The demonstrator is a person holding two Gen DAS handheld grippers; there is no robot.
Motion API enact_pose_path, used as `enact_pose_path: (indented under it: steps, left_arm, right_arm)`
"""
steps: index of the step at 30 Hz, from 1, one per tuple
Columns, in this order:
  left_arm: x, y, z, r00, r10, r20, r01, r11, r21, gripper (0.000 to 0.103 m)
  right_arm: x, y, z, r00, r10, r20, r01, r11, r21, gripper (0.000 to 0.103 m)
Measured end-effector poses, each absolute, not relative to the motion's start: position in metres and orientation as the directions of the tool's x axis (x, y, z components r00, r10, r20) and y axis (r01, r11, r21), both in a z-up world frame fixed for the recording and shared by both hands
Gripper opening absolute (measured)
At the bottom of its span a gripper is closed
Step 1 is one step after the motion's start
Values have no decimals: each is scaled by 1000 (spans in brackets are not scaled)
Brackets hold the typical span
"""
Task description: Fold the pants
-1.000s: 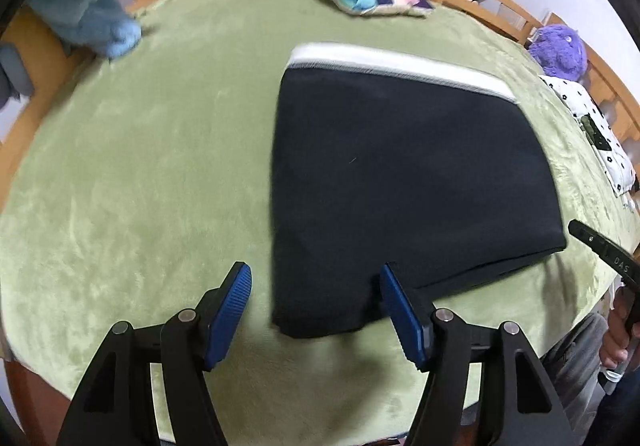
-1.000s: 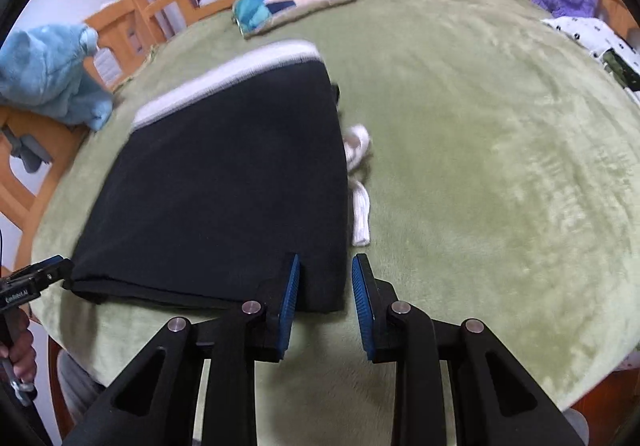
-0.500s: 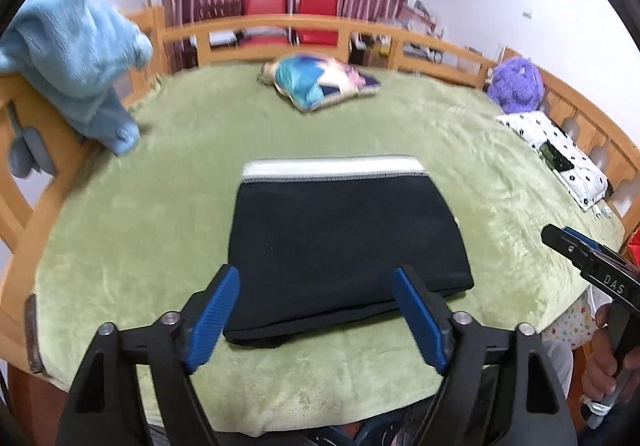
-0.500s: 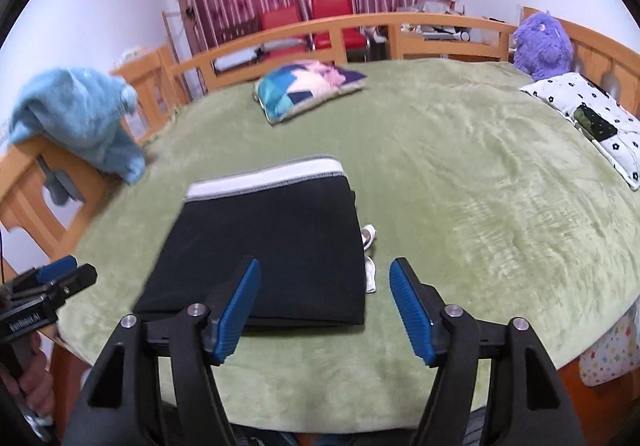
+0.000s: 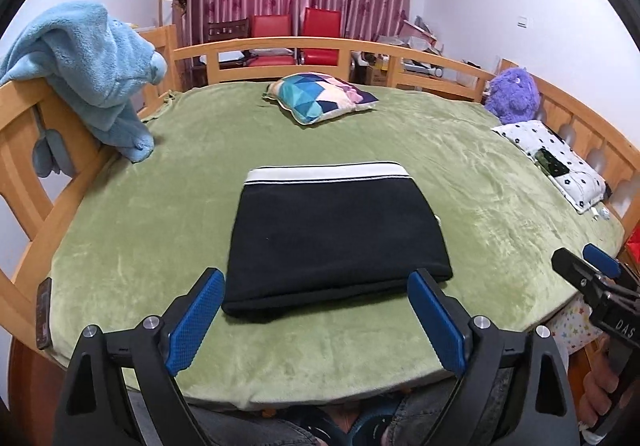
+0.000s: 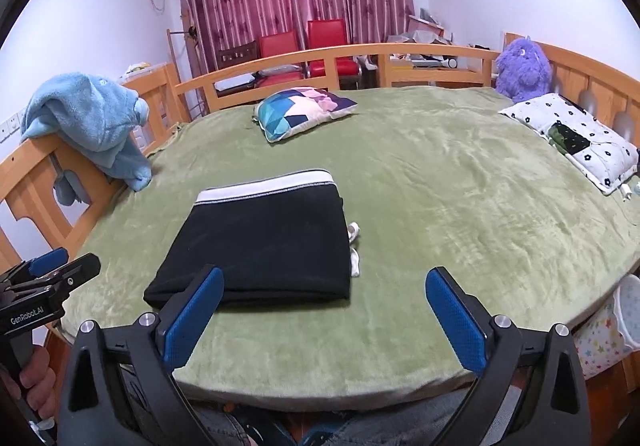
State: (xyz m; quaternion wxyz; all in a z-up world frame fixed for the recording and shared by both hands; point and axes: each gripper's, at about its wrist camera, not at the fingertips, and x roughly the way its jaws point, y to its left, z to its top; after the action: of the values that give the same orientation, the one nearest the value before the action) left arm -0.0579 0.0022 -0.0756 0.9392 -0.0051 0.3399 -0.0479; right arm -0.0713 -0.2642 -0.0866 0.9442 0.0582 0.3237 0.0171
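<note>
The black pants (image 5: 336, 238) lie folded into a flat rectangle on the green blanket (image 5: 160, 213), white waistband on the far side. A white drawstring (image 6: 354, 246) pokes out at their right edge. My left gripper (image 5: 316, 316) hangs above the near edge of the bed, jaws wide and still opening, with nothing between them. My right gripper (image 6: 324, 312) is likewise raised and back from the pants (image 6: 260, 246), jaws opening wide and empty. Each gripper shows at the edge of the other's view, a hand on its handle.
A patterned cushion (image 5: 320, 95) lies at the far middle. A blue towel (image 5: 92, 73) hangs on the left wooden rail. A purple plush toy (image 5: 514, 93) and a dotted pillow (image 5: 556, 161) with a phone sit at the right. The person's legs show below the bed edge.
Both grippers let go of the pants' near edge, opened wide, and rose up and back from the bed. The folded pants stay flat where they were laid.
</note>
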Motion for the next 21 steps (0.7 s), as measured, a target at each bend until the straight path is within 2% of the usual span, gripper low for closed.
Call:
enact_pose_path:
  steps: [21]
  left_arm:
    - [-82, -14, -69, 783, -86, -616, 87, 996, -28, 94]
  right_arm:
    - [-98, -262, -83, 800, 48, -598, 18, 994, 105, 100]
